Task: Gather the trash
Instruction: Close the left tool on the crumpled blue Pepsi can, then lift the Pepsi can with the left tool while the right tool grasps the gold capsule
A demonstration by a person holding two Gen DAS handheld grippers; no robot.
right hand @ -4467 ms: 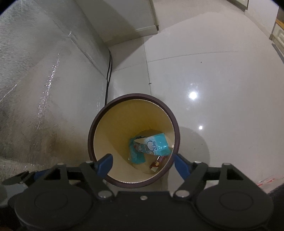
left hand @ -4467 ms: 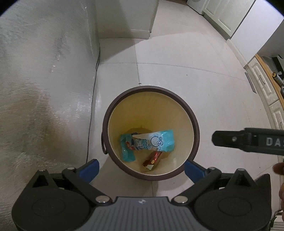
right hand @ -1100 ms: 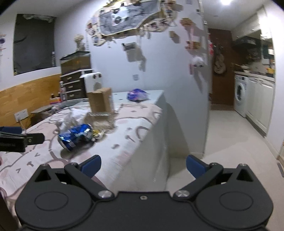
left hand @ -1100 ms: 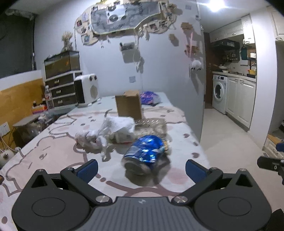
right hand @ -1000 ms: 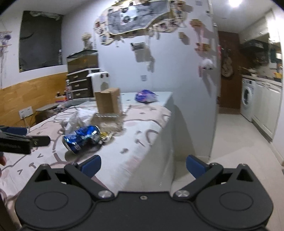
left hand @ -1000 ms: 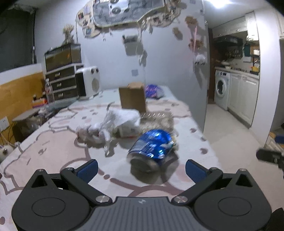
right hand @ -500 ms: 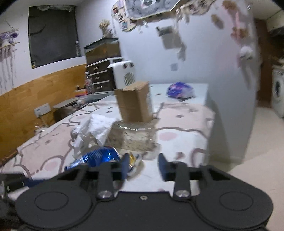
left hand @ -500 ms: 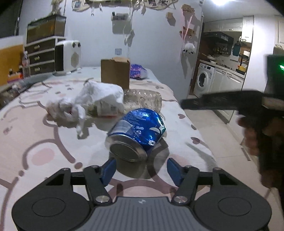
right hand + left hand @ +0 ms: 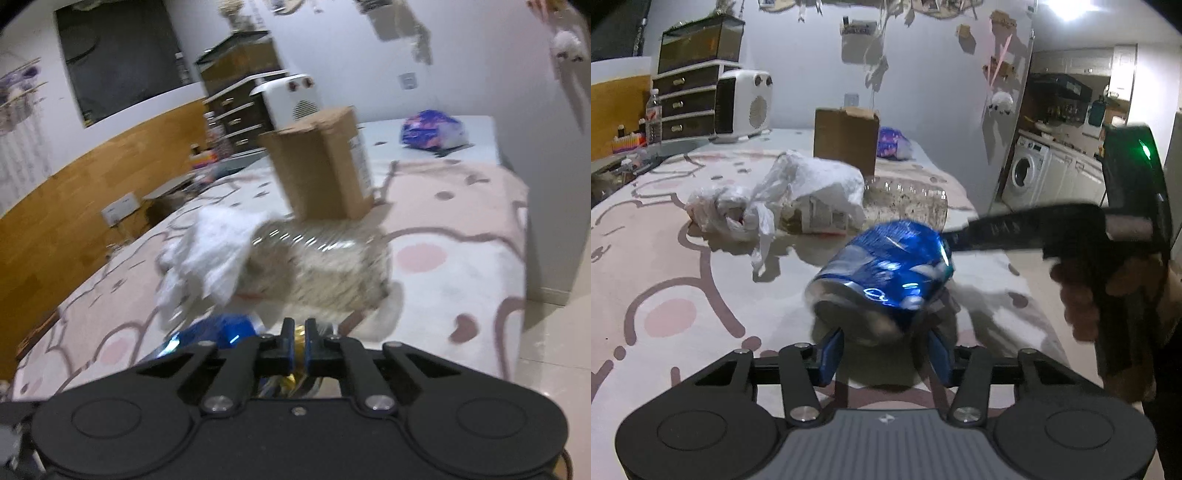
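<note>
A crushed blue can lies on the pink-patterned tablecloth, its open end toward me. My left gripper has that end between its blue pads, which touch its sides while the jaws are closing. From the right, my right gripper reaches in behind the can. Its jaws are shut on a thin gold wrapper. In the right wrist view the can sits just left of those fingers. A person's hand holds the right gripper's handle.
Behind the can lie a crumpled white plastic bag and a clear plastic bottle. Further back are a cardboard box, a purple packet and a white heater. The table ends at the right, above pale floor.
Both grippers were wide open a second ago. The left one came up to the can and narrowed around it. The right one swung left over the table and shut on the gold wrapper.
</note>
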